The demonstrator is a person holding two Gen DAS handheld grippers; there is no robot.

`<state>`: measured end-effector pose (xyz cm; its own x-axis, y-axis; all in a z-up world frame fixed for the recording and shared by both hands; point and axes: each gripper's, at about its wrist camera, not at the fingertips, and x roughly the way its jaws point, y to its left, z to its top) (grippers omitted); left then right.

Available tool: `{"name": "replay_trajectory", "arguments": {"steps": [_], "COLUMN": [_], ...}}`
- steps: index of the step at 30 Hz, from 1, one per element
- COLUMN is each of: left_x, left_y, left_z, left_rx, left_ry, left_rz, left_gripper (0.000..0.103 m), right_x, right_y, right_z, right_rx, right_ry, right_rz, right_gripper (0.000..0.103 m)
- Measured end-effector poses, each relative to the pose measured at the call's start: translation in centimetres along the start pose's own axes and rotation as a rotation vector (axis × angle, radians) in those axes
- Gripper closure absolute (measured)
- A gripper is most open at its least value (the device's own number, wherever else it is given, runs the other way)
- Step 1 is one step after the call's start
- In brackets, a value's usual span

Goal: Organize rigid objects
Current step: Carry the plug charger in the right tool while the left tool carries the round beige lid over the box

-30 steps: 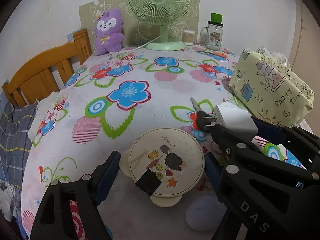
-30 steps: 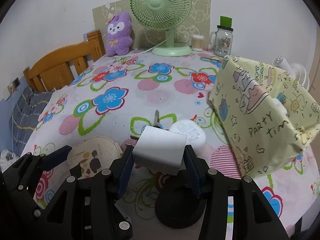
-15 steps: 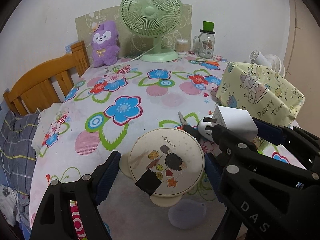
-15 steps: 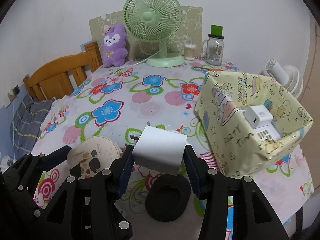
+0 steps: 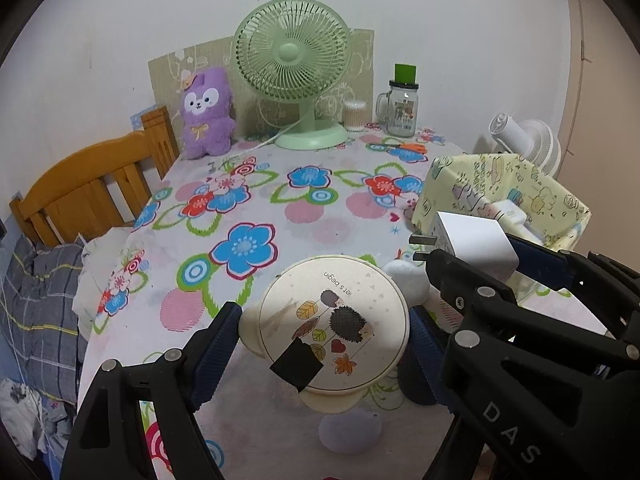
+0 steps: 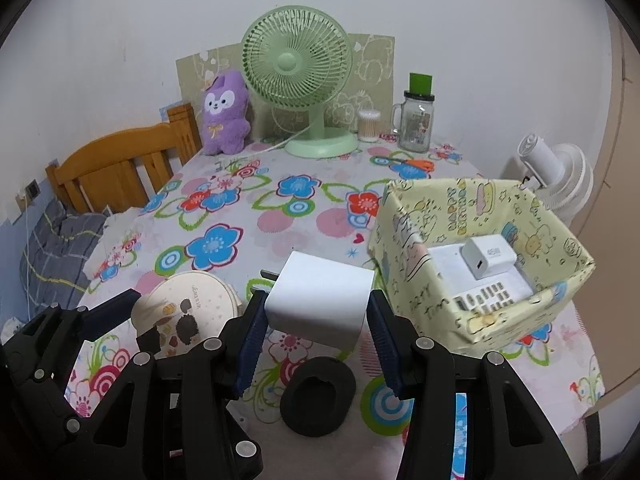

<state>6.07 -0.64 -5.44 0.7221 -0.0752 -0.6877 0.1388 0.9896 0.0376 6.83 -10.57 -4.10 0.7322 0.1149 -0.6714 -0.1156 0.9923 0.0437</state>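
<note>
A round cream container [image 5: 332,320] with a hedgehog print and a black tape tab hangs above the flowered tablecloth, and my left gripper [image 5: 324,320] is shut on its sides. To its right, my right gripper [image 6: 318,308] is shut on a white plug charger [image 6: 320,296], its prongs pointing away from me. The same charger [image 5: 472,240] shows at the right of the left wrist view. Right of it stands a yellow cartoon-print box [image 6: 420,216] holding a small white charger [image 6: 488,254] and a white power strip [image 6: 492,292].
A black ring-shaped pad [image 6: 318,400] and a pale round disc [image 5: 350,432] lie on the cloth below the grippers. At the back stand a green fan [image 6: 298,60], a purple plush [image 6: 224,116] and a glass jar [image 6: 416,124]. A wooden headboard [image 6: 116,168] borders the left, a white fan [image 6: 560,176] the right.
Both grippers have risen with the container and the charger still in them. The table looks farther below, and the inside of the yellow box has come into view.
</note>
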Motion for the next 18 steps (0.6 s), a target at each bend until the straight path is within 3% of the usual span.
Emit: {"name": "replay_trajectory", "arguments": {"steps": [18], "left_x": [-2.9], "left_y": [-1.9], "left_z": [2.3], "left_rx": [0.018], "left_ry": [-0.052], "left_rz": [0.025], "left_gripper": [0.018], "right_x": [-3.3], "right_y": [-1.8], "right_z": [2.0], "right_rx": [-0.010], "right_ry": [-0.044], "right_rz": [-0.006], "right_gripper": [0.050]}}
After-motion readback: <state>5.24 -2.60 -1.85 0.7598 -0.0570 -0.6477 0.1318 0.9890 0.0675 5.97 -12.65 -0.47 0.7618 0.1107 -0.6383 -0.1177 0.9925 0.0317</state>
